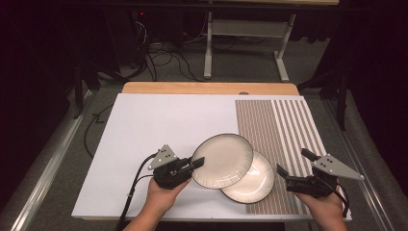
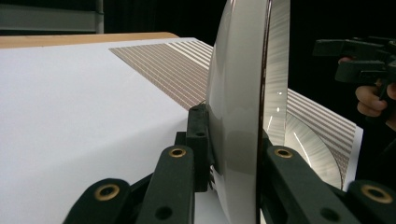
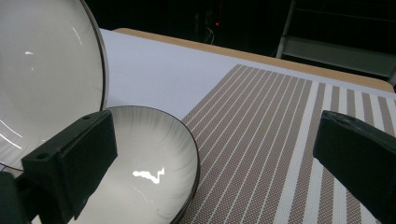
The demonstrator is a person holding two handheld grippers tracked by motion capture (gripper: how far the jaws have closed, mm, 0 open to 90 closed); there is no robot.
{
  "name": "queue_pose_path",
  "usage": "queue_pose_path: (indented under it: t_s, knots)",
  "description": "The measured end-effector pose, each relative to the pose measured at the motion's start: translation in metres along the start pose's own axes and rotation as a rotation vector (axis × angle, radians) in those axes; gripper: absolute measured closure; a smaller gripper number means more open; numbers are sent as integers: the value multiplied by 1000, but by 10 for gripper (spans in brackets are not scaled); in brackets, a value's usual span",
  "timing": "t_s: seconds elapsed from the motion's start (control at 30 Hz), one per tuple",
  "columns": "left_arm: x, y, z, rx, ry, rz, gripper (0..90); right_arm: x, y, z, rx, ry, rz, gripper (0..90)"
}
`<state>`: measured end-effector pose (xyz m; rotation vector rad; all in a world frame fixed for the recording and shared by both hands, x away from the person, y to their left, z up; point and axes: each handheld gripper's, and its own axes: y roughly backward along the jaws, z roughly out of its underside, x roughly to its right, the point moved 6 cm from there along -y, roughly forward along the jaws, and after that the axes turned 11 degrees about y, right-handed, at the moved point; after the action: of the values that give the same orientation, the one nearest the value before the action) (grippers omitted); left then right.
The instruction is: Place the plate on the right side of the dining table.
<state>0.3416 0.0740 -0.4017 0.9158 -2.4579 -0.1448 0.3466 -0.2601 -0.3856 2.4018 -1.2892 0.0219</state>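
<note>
White tabletop (image 1: 154, 130) (striped placemat (image 1: 284, 125) right)

Lifted plate (image 3: 46, 74) above lower plate (image 3: 149, 172) beside striped mat (image 3: 266, 140).

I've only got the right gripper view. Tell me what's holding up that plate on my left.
Observer: The left gripper. Its jaws are shut on the rim of the raised plate.
Operator: Give me its position over the lower plate.
Observer: From the high view, it covers the left part of the lower plate.
Operator: Now place my gripper.
Observer: The right gripper is open, just right of the lower plate, over the striped mat.
</note>
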Motion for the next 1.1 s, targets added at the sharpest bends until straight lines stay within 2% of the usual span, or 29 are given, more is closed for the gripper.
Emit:
queue_pose_path:
  t_s: [0.2, 0.37, 0.47, 0.57, 0.67, 0.8, 0.87, 1.0, 1.1]
  knots:
    - [2, 2, 0, -8, -39, -7, 783, 1, 1, 0, 0, -6, 6, 3]
    - [4, 2, -1, -12, -68, -12, 782, -3, 0, -2, -2, 6, -15, 4]
    - [4, 3, -1, -20, -73, -10, 783, -7, -1, -5, 8, 27, -27, 8]
    - [3, 4, -1, -25, -72, -10, 783, -13, -4, -10, 33, 28, -40, 26]
    - [2, 4, -1, -28, -71, -10, 782, -21, -10, -12, 34, 27, -70, 55]
    - [2, 4, -1, -29, -75, -11, 780, -35, -20, -17, 34, 30, -126, 155]
    - [2, 4, -1, -29, -77, -10, 780, -42, -26, -19, 35, 33, -148, 172]
    - [1, 4, -1, -30, -81, -7, 780, -58, -41, -22, 6, 44, -183, 262]
    - [1, 4, -1, -31, -85, -5, 780, -66, -54, -20, -21, 37, -209, 319]
